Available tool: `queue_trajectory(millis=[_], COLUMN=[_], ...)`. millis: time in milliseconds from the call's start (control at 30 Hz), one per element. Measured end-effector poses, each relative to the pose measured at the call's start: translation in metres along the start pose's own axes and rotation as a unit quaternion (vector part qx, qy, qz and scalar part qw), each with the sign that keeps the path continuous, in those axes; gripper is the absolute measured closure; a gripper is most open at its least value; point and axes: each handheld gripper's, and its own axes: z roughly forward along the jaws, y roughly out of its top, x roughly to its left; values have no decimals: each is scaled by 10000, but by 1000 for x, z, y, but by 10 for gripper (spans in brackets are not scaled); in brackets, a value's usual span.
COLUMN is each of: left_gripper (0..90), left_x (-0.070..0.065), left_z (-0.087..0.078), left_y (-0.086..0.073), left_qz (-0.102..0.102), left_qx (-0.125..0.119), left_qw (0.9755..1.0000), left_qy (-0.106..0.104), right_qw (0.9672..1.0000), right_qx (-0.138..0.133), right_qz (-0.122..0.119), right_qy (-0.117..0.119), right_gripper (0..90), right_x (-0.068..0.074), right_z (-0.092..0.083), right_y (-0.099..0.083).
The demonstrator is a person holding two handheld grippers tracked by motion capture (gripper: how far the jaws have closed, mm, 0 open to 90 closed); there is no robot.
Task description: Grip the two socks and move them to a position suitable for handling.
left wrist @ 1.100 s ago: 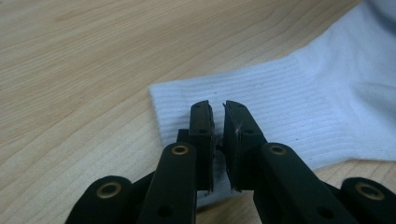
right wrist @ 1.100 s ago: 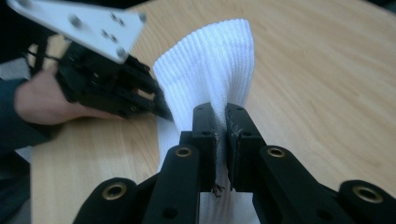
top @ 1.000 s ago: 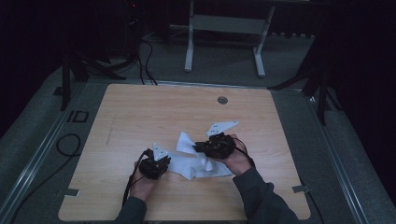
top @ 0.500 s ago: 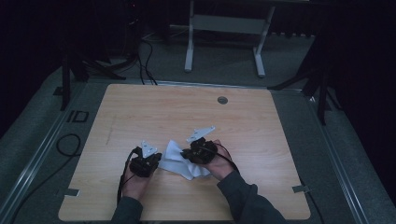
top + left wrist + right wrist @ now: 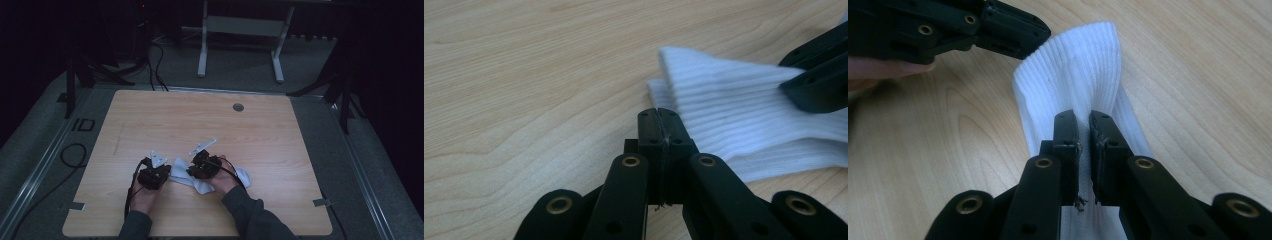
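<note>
Right gripper view: ribbed white sock (image 5: 1073, 85) on grained wooden table (image 5: 1198, 75).

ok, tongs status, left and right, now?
Left tongs: shut, nothing between them, tips beside the white sock.
Right tongs: shut on the sock.

A white ribbed knit cloth sock (image 5: 1073, 75) is lying on the smooth, matt, pale wood-grain counter (image 5: 524, 75); matt black plastic tools.

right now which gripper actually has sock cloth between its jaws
The right gripper: white sock ribbing sits pinched in its jaws. The left gripper is shut empty beside it.
</note>
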Motion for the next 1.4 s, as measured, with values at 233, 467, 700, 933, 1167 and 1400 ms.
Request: queue_trajectory(millis=[233, 467, 700, 933, 1167, 1400], left_gripper=[894, 894, 894, 894, 895, 895], left_x=[-1, -5, -11, -19, -20, -20], left_z=[-1, -3, -2, 12, 13, 13], left_y=[0, 2, 2, 3, 3, 3], left_qz=[16, 116, 311, 506, 477, 475], left_qx=[-46, -146, -133, 78, 93, 92], left_qw=[10000, 9998, 9994, 9986, 9987, 9987], left_qy=[-41, -83, -121, -134, -174, -159], right_qw=[9999, 9997, 9996, 9996, 9993, 9987], right_qx=[126, 156, 163, 145, 42, -220], right_qz=[14, -49, -67, -109, -282, -191], right_qy=[-32, -172, -212, -209, -254, -427], right_gripper=[813, 804, 799, 772, 659, 637], right_x=[2, 6, 6, 7, 10, -2], right_z=[11, 16, 18, 19, 4, -33], right_y=[-3, -5, -6, -6, -5, -5])
